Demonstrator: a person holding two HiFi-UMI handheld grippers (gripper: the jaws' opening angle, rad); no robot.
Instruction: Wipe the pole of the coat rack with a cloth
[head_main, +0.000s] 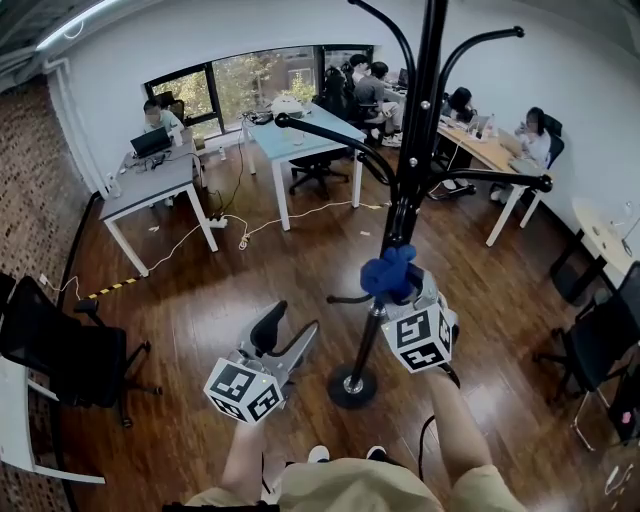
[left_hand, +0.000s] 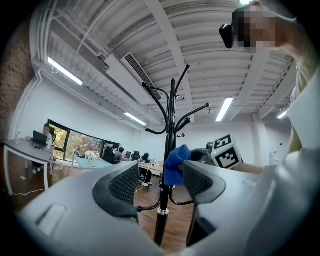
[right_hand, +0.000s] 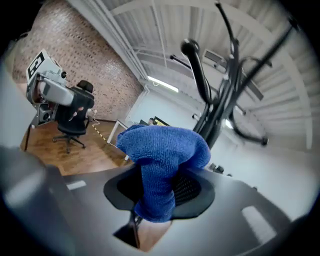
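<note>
The black coat rack pole (head_main: 405, 205) rises from a round base (head_main: 352, 386) on the wood floor, with curved hooks branching off higher up. My right gripper (head_main: 396, 287) is shut on a blue cloth (head_main: 388, 272), which lies against the pole about halfway up. In the right gripper view the cloth (right_hand: 160, 160) bulges out from between the jaws of that gripper (right_hand: 157, 189), and the pole (right_hand: 219, 117) stands just behind it. My left gripper (head_main: 290, 335) hangs open and empty, left of the pole and lower. Between its open jaws (left_hand: 160, 182) show the pole (left_hand: 167, 165) and the cloth (left_hand: 176, 164).
A black office chair (head_main: 70, 355) stands at the left and another (head_main: 600, 345) at the right. Desks (head_main: 150, 190) with seated people fill the far side. A white cable (head_main: 290, 215) runs across the floor beyond the rack. My feet are close to the base.
</note>
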